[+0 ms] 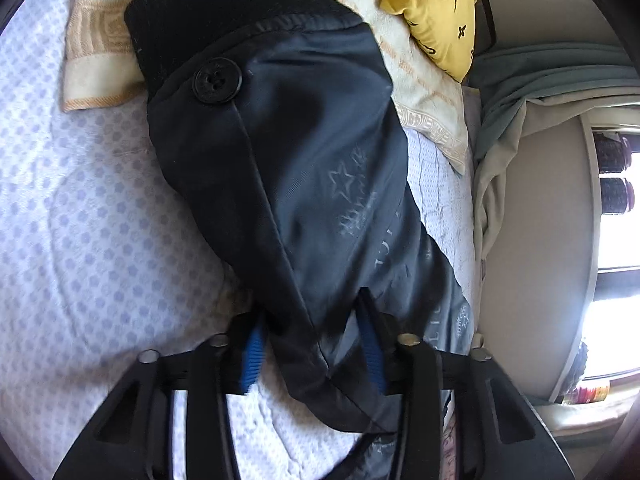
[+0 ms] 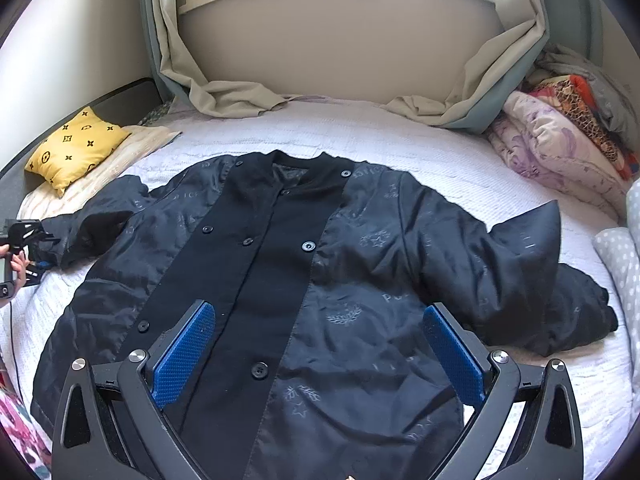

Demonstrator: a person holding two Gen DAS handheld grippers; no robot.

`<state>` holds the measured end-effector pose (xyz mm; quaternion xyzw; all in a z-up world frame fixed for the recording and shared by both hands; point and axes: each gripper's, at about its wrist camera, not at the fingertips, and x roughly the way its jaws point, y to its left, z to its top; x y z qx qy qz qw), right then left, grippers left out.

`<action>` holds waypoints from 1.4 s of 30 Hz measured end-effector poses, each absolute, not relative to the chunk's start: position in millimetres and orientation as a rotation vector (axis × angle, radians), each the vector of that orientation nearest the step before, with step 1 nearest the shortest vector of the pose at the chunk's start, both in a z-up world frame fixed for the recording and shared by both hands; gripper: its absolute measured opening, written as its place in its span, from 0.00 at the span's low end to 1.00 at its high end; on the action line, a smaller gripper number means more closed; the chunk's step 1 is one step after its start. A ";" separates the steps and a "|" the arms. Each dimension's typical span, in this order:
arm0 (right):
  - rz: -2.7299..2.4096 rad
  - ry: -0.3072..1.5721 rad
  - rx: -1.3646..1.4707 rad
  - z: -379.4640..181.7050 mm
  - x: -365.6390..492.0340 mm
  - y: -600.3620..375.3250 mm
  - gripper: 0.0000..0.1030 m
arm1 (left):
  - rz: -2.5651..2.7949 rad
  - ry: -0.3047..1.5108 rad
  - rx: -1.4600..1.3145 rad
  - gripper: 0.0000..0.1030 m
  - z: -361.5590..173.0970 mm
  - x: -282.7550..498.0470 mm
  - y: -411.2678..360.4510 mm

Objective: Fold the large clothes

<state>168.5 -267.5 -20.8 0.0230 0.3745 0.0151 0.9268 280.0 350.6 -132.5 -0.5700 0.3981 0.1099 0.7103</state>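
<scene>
A dark jacket (image 2: 360, 280) with a black button placket lies spread face up on the bed (image 2: 360, 132). Its right sleeve (image 2: 520, 264) is folded back on itself. In the left wrist view the other sleeve (image 1: 280, 160), with a knit cuff (image 1: 192, 20) and a button (image 1: 217, 80), runs away from me. My left gripper (image 1: 312, 354) is shut on this sleeve's fabric, which is bunched between the blue pads. The right wrist view shows that gripper (image 2: 24, 234) at the far left edge, held by a hand (image 2: 16, 264). My right gripper (image 2: 320, 344) hovers open over the jacket's lower front with nothing between its fingers.
A yellow patterned pillow (image 2: 76, 148) and a cream towel (image 1: 100, 32) lie at the head of the bed, under the sleeve's cuff. Folded quilts (image 2: 560, 152) are stacked at the right. Curtains (image 2: 224, 96) pool on the far side below a window. A dotted cushion (image 2: 620, 256) sits at the right edge.
</scene>
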 end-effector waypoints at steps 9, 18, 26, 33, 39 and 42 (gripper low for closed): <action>0.019 0.820 0.073 -34.9 178.7 -272.6 1.00 | 0.240 0.779 -1.184 0.15 -100.1 271.3 352.5; 0.033 0.829 0.114 -31.5 175.3 -275.7 1.00 | 0.242 0.673 -0.861 0.14 -28.3 265.6 311.5; -0.036 0.812 0.062 -33.1 173.1 -277.0 1.00 | 0.228 0.630 -0.564 0.14 20.7 264.1 244.5; -0.075 0.788 0.055 -28.5 173.2 -284.2 1.00 | 0.114 0.615 -0.379 0.14 52.8 263.7 162.5; -0.089 0.778 0.073 -24.0 170.3 -291.3 1.00 | 0.021 0.637 -0.288 0.14 61.7 267.4 91.4; -0.088 0.763 0.086 -17.4 166.9 -294.1 1.00 | -0.003 0.655 -0.249 0.14 57.3 274.2 57.9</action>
